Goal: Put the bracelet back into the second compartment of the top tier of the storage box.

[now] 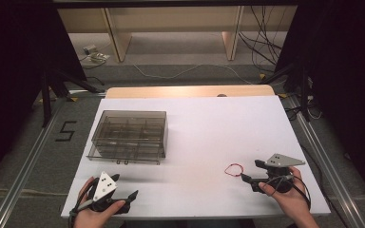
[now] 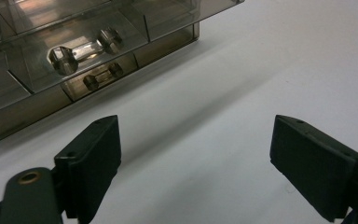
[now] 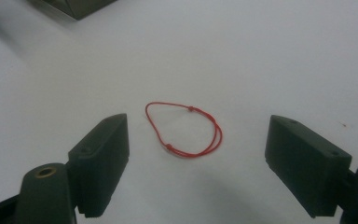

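Observation:
A thin red string loop (image 1: 233,169) lies flat on the white table top (image 1: 209,118), right of centre near the front. My right gripper (image 1: 250,170) rests just right of it, open, with its jaws pointing at it. In the right gripper view the red loop (image 3: 184,130) lies on the table a little ahead of the wide-apart jaws of the right gripper (image 3: 196,158), touching neither. My left gripper (image 1: 126,186) sits at the front left, open and holding nothing. In its own view the left gripper (image 2: 196,158) points past the front of a smoky clear box (image 2: 74,56).
The smoky clear compartment box (image 1: 128,135) stands on the left half of the table, lid shut, with two small clear handles (image 2: 86,51) on its front. Its corner (image 3: 74,7) shows at the top left of the right gripper view. Cables and wooden furniture legs lie on the floor beyond the table.

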